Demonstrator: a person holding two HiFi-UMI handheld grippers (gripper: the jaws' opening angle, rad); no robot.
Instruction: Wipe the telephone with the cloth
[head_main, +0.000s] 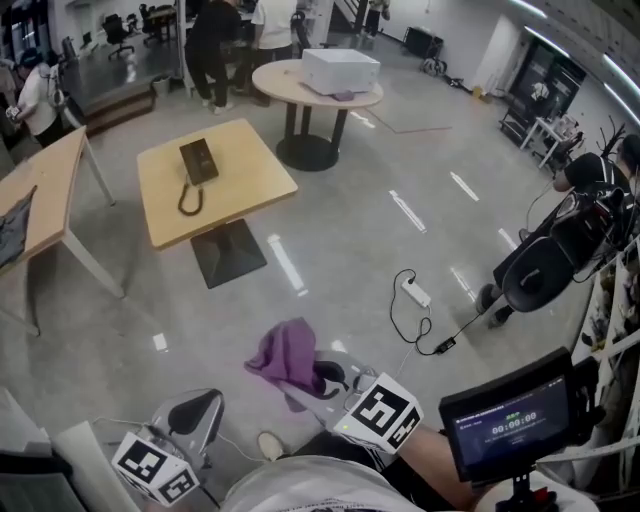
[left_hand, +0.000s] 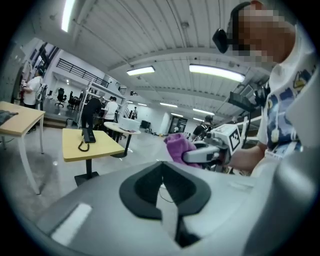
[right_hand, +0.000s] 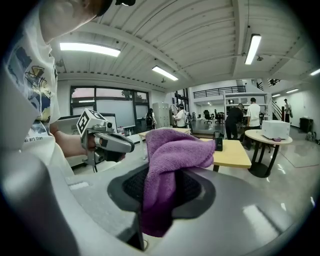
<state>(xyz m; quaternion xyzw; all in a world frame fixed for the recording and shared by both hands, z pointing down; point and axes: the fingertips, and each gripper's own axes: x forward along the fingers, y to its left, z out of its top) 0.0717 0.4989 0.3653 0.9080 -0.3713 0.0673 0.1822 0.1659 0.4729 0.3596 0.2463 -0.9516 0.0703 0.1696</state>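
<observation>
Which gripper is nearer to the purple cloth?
Right. The right gripper is shut on the cloth; the left gripper, shut and empty, is apart from it, to its left.

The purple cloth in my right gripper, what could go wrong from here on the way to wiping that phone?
The cloth is pinched by one bunch in the right gripper, the rest flopping loose; it might slip out.
The power strip and a cable lie on the floor nearby: a possible trip hazard.
The telephone lies unheld on the table, so wiping could shove it or tug its cord.
</observation>
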